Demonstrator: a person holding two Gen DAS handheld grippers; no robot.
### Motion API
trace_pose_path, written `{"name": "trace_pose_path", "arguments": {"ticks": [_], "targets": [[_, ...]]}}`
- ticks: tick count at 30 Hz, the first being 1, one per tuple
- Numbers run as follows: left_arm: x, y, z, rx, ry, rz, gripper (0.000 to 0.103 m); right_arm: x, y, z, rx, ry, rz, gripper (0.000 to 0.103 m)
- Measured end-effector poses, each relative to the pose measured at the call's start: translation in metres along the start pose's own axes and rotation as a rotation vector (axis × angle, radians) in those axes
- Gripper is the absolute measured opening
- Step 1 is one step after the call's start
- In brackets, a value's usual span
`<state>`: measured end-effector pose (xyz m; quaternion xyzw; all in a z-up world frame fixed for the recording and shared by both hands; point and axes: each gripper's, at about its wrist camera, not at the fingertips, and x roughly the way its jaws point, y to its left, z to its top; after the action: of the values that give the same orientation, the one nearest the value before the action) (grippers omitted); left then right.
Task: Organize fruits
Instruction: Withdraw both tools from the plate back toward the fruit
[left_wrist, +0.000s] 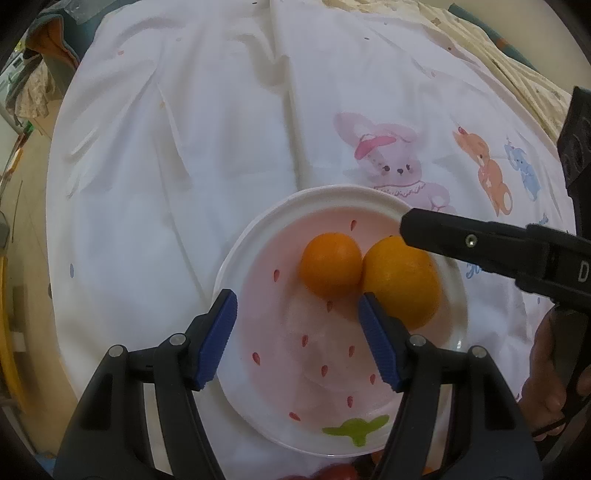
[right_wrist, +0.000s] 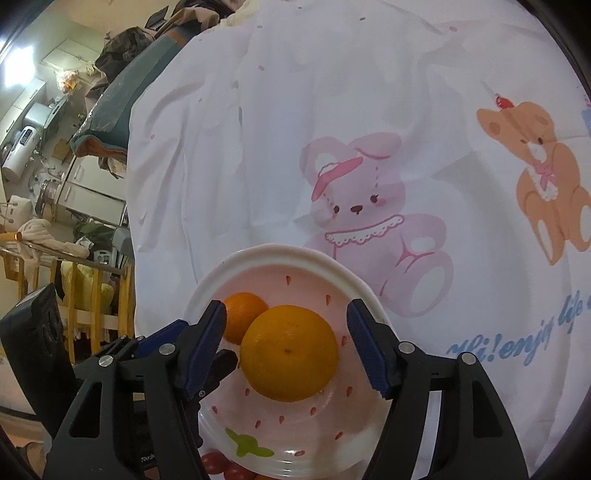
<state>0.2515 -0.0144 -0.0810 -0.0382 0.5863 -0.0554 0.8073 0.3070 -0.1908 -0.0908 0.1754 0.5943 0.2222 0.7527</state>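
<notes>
A pink strawberry-print plate (left_wrist: 258, 280) (right_wrist: 332, 273) lies on a white cartoon-print cloth. Two oranges sit on it side by side: a smaller one (left_wrist: 330, 264) (right_wrist: 242, 314) and a larger one (left_wrist: 404, 282) (right_wrist: 290, 356). My left gripper (left_wrist: 297, 338) is open and empty, hovering over the plate just short of the oranges. My right gripper (right_wrist: 286, 349) is open, its jaws either side of the larger orange with gaps on both sides. In the left wrist view one right finger (left_wrist: 461, 240) reaches in from the right over the larger orange.
Small red fruits (right_wrist: 218, 463) (left_wrist: 340, 472) lie just past the plate's near rim. The white cloth (left_wrist: 184, 166) with a pink bunny print (right_wrist: 362, 206) covers the table. A cluttered room and a wooden rail (right_wrist: 85, 295) lie off the left edge.
</notes>
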Motion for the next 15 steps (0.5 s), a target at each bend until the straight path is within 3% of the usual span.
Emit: {"name": "trace_pose_path", "arguments": {"ticks": [6,15], "targets": [[-0.015,-0.002,-0.004,-0.009,-0.035,0.006,0.065,-0.026,0.002,-0.007,-0.01,-0.069,-0.045,0.087],[-0.058,0.001,-0.024,-0.02,-0.113,0.0,0.065,-0.072,0.009,-0.032,-0.051,-0.147,-0.101,0.09]]}}
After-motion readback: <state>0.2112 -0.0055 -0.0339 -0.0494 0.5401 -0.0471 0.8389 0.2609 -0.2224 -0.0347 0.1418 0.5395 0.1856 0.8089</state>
